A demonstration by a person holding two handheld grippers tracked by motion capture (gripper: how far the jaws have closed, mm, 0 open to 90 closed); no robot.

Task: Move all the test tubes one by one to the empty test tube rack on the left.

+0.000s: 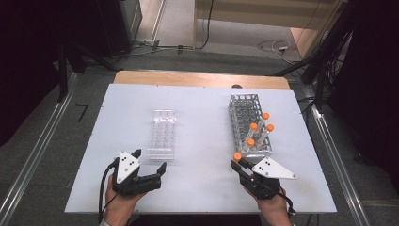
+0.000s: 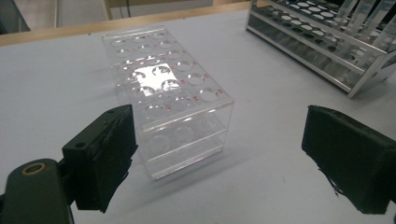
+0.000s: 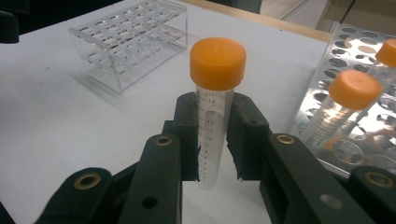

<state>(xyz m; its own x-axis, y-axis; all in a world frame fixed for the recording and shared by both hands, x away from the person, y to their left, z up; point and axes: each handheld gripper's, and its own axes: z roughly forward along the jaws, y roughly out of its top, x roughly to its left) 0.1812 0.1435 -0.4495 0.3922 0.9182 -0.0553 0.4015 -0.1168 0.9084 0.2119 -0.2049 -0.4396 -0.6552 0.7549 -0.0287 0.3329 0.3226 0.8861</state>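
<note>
the step in hand looks like carrying a tube from one rack to the other. the right gripper (image 3: 212,135) is clamped on an orange-capped centrifuge tube (image 3: 212,116), jaws tight against its clear wall just under the cap, tube upright. in the high view it sits above the worktop's near edge, right of middle, just in front of the near end of the metal wire rack (image 1: 244,113), where 4 more orange-capped tubes (image 1: 260,128) stand. the left gripper (image 1: 149,165) has its jaws spread wide with nothing between them, hovering just short of the near end of the clear acrylic rack (image 2: 168,93), which lies left of the worktop's middle.

next, i judge, the tube must travel left across the worktop, stay vertical, and be lined up over 1 empty hole of the clear rack before lowering; the left gripper could steady that rack.

the tube is transparent plastic, printed with a graduation scale, and looks empty.
</note>
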